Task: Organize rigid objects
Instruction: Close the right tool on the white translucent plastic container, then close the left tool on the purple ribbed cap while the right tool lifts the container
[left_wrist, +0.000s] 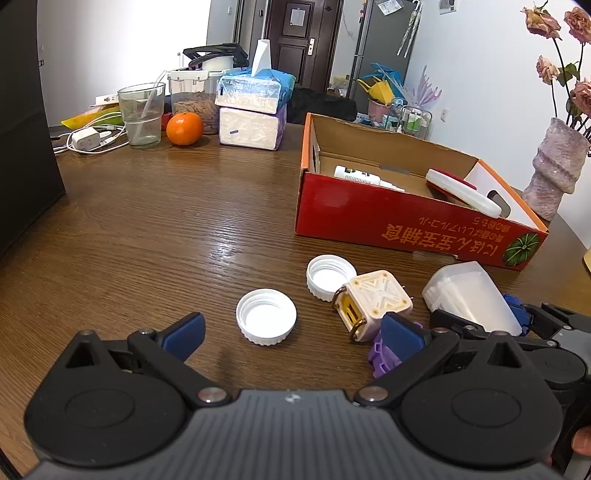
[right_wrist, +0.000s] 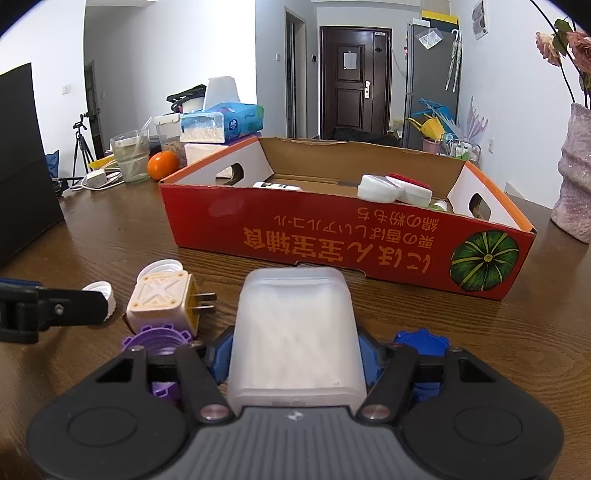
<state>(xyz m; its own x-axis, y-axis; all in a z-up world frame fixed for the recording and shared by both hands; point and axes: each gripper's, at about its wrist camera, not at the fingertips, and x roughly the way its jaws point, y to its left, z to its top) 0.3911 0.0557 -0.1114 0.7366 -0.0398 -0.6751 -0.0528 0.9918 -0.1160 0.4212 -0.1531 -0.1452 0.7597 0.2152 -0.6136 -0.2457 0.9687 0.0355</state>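
My right gripper is shut on a translucent white plastic container, its blue pads against both sides; the container lies on the table just in front of the red cardboard box. My left gripper stands open low over the table, with a white screw cap just ahead of its fingers. A second white cap touches a cream and yellow plug adapter. A purple gear-shaped piece lies behind the left gripper's right finger. A blue gear piece sits by the right gripper.
The box holds a white tube and a white and red case. At the table's far side stand an orange, a glass, stacked tissue packs and a charger with cables. A vase stands right, a black panel left.
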